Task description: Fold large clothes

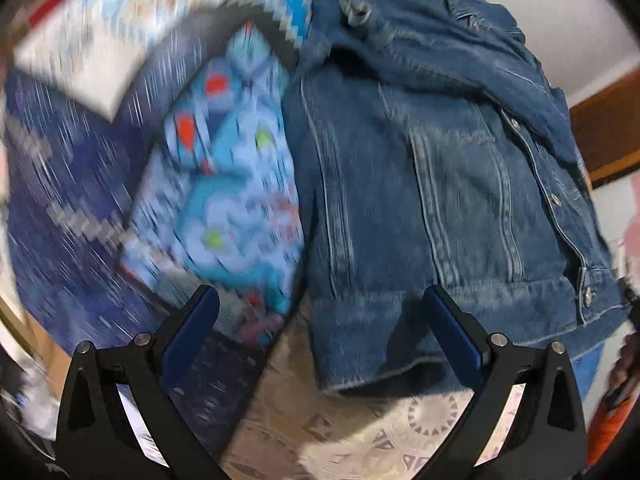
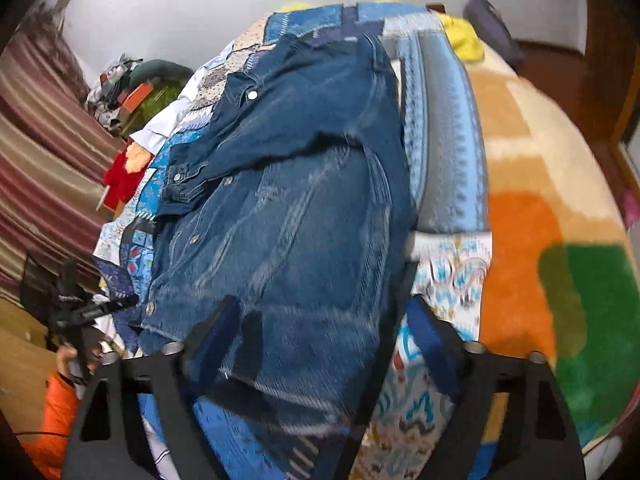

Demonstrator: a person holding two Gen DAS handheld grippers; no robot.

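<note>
A: Start at the jaws. How do they stand?

B: The left gripper [image 1: 320, 320] has its jaws spread wide, the flat blue pads [image 1: 192, 320] on black angular fingers, with nothing between them. The jacket [image 1: 420, 200] hem lies just past them, toward 1 o'clock, and a dark shadow falls on the cuff band there.

A: And the right?

B: The right gripper [image 2: 320, 328] is parted just as wide. The jacket's [image 2: 300, 208] lower edge lies across the gap between the fingers; whether the cloth touches either pad I cannot tell, since the frame is smeared.

A: What is the jacket like?

B: Heavy blue denim, faded in streaks, with raised double seams running down the front and round metal snap buttons along one edge. A sleeve is folded over the chest, its cuff pointing to 9 o'clock in the right view. It lies flat on the bed.

A: And beneath it?

B: A quilt [image 1: 224, 184] of blue patchwork, diamonds and zigzags with red and green spots, at 10 o'clock in the left view. At 6 o'clock there is a pale printed sheet [image 1: 360, 432] with ring shapes. In the right view a fleecy blanket [image 2: 540, 184] in cream, orange and green blocks fills 3 o'clock, and striped curtains [image 2: 40, 140] hang at 9.
</note>
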